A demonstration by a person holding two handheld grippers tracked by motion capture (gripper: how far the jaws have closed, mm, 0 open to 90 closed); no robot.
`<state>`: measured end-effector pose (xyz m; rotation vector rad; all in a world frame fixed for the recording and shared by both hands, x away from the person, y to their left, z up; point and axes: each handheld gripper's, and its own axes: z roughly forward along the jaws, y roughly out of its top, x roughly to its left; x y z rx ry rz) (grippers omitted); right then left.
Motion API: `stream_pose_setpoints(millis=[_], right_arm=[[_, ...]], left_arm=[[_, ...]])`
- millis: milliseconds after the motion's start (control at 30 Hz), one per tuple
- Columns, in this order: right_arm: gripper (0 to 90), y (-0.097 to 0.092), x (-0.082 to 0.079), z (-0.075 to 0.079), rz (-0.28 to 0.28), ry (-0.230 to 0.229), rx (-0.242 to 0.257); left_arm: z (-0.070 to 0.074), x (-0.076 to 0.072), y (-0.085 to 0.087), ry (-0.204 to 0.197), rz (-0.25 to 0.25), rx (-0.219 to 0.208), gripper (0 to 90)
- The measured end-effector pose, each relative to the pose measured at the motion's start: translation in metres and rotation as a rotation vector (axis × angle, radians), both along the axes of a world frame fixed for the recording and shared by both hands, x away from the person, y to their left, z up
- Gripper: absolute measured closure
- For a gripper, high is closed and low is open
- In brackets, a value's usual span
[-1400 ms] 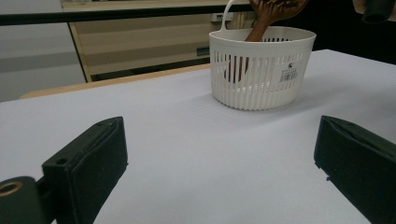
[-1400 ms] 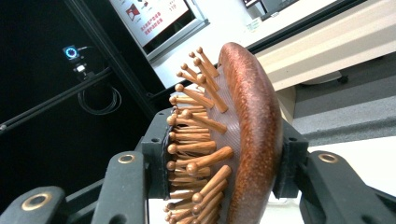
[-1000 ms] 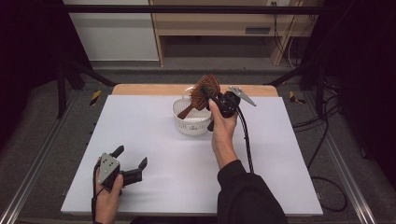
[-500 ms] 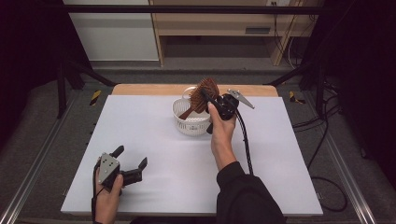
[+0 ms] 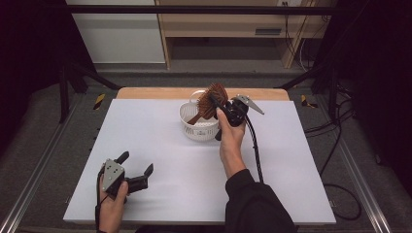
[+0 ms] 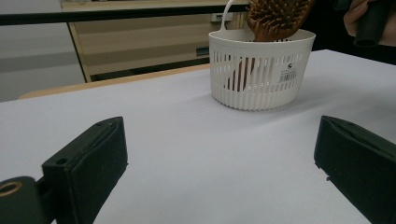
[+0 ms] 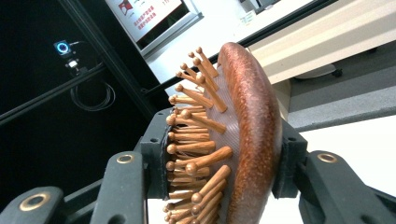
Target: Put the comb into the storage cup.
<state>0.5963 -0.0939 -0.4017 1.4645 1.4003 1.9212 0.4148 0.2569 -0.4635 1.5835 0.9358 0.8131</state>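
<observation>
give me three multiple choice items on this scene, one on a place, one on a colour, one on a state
1. Where is the hairbrush's handle end?
A. inside the basket
B. flat on the table
C. on the floor

2. What colour is the basket?
A. blue
B. white
C. black

3. How does the left gripper stand?
A. shut on the brush
B. shut on the basket
C. open with nothing between its jaws

Answers:
1 A, the handle shows through the basket's slats in the left gripper view.
2 B, its slatted wall is white.
3 C, its jaws stand wide apart over the bare table.
</observation>
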Motion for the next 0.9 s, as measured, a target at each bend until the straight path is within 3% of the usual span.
stream_pose_setpoints(millis=[900], right_arm=[[50.7,-0.008,0.001,-0.011,0.002,0.033,0.046]], left_arm=[[0.0,0.0,-0.001,0.003,-0.004,0.0,2.5]])
